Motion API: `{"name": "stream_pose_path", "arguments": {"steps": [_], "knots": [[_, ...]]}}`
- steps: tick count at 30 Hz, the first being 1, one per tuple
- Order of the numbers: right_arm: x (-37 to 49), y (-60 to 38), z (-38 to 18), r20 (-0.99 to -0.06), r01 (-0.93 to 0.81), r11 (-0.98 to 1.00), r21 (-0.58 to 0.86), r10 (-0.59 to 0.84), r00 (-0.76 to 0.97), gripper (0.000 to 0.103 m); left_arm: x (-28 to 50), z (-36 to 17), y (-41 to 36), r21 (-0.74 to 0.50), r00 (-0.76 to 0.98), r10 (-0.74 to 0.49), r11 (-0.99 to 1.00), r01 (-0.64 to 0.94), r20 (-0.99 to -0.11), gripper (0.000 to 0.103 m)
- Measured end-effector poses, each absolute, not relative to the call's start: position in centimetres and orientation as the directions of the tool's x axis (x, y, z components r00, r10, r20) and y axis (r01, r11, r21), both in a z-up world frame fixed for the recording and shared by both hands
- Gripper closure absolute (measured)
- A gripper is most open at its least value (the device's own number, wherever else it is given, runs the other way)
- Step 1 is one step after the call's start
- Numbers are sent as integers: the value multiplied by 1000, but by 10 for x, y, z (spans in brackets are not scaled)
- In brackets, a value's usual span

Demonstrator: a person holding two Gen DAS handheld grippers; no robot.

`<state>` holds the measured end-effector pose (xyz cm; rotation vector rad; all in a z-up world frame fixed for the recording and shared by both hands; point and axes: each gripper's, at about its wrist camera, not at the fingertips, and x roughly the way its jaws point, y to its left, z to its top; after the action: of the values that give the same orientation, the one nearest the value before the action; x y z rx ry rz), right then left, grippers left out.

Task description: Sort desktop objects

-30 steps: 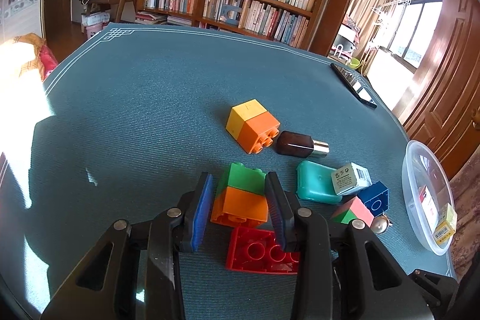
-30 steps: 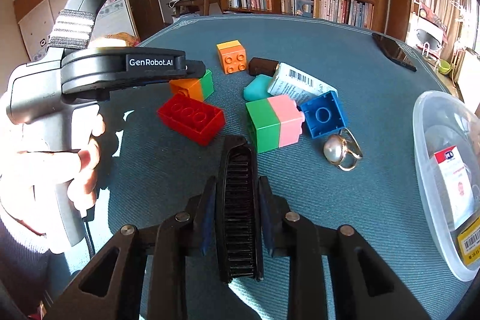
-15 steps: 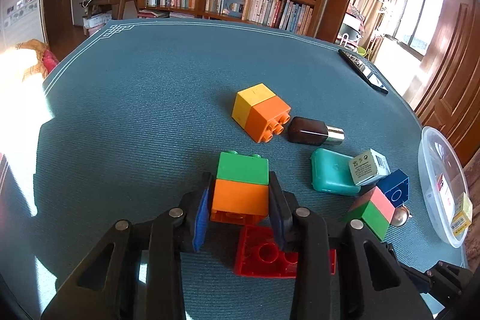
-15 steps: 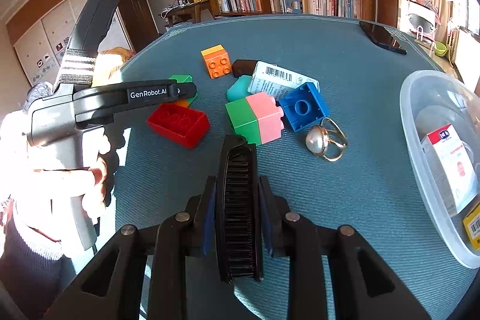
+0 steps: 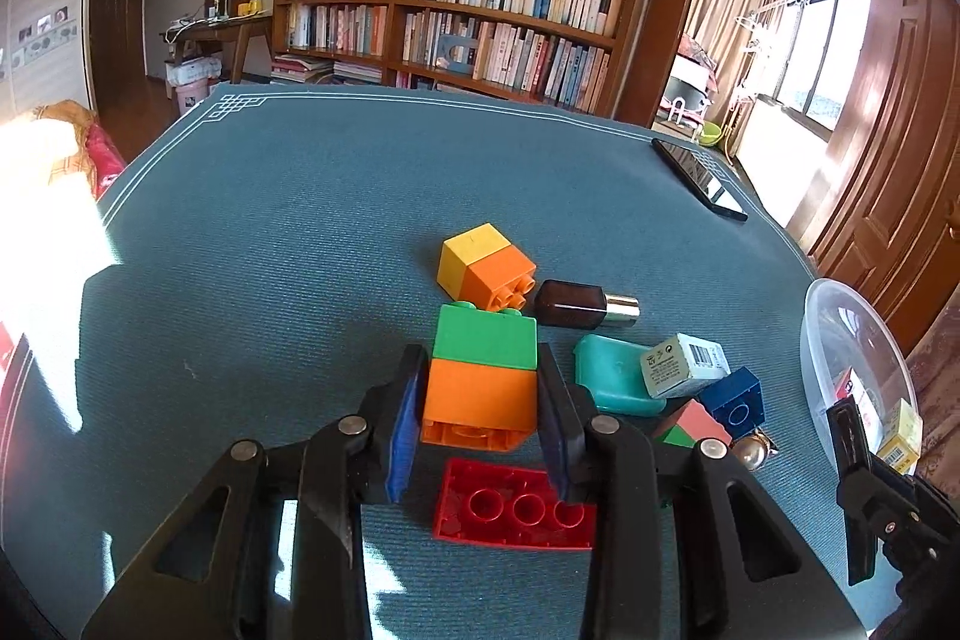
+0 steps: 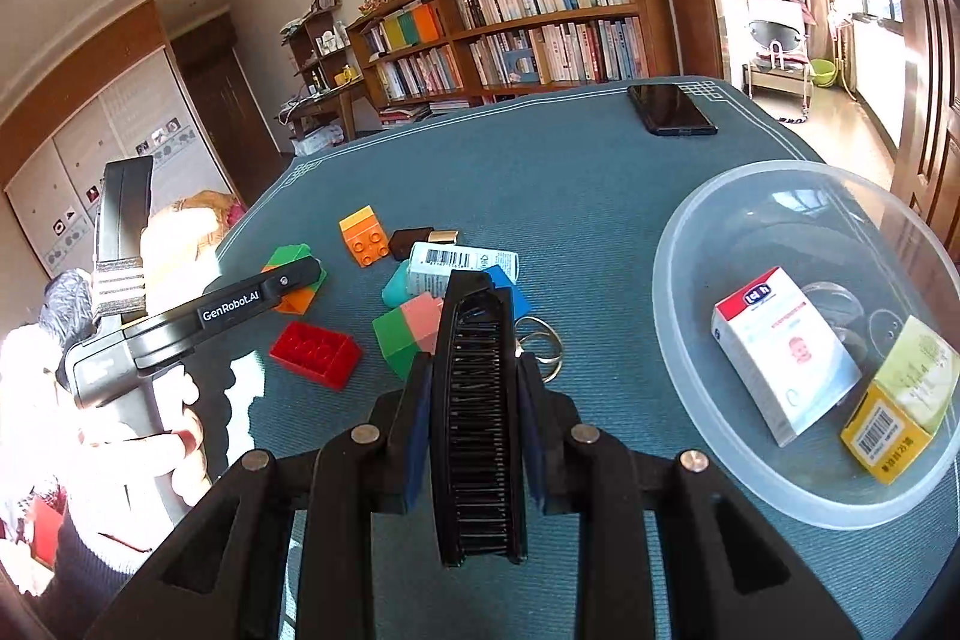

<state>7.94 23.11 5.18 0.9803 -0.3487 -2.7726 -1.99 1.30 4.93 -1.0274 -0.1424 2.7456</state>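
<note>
My left gripper (image 5: 480, 400) is shut on a green-and-orange brick stack (image 5: 483, 370), lifted just above the red brick (image 5: 516, 505). In the right wrist view the same gripper (image 6: 288, 283) grips that stack (image 6: 298, 261) at the left. My right gripper (image 6: 474, 388) is shut on a black comb (image 6: 477, 418), held above the table beside the clear plastic bowl (image 6: 690, 388). The comb (image 5: 852, 454) also shows at the right edge of the left wrist view. A yellow-orange brick (image 5: 483, 265), a green-pink brick (image 6: 405, 337) and a blue brick (image 5: 735, 400) lie in the pile.
A brown bottle (image 5: 582, 304), teal case (image 5: 606, 376), white barcoded box (image 6: 462, 265) and pearl ring (image 5: 753, 451) lie among the bricks. The bowl holds a white box (image 6: 780, 358) and a yellow box (image 6: 900, 409). A phone (image 6: 669, 109) lies far back. A person's hand (image 6: 144, 454) holds the left gripper.
The left jaws closed on the green-orange stack and raised it slightly. The right gripper carried the comb rightward toward the bowl and rolled.
</note>
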Motion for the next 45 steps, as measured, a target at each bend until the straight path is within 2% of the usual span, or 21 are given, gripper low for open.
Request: {"name": "stream_pose_path", "arguments": {"steps": [10,19,29,33,39,42,45], "knots": [[87,291,64,-569,-83,-954,289,-101,-816,74,-6,68,40,-144,-742,273,-961,-235,-612,66],[83,332,72,-549,-208,-952,226,52,-834,74,-3,69,60,-133,-722,292,-954,-270,-628,66],[67,383,60,-576,-372,-911,177,211,-790,73,-1,71,88,-104,-712,302,-946,-308,-634,66],[67,387,49,-588,-382,-908,172,216,-779,72,0,73,102,-93,-706,313,-938,-333,-635,66],[74,388,50,-558,-386,-905,180,229,-797,72,-2,72,119,-87,-696,325,-931,-355,-640,66],[79,392,51,-542,-399,-895,200,238,-806,67,-4,71,123,-82,-694,325,-929,-360,-643,66],[85,395,52,-525,-407,-887,217,246,-815,53,-3,72,122,-80,-697,320,-932,-355,-642,66]]}}
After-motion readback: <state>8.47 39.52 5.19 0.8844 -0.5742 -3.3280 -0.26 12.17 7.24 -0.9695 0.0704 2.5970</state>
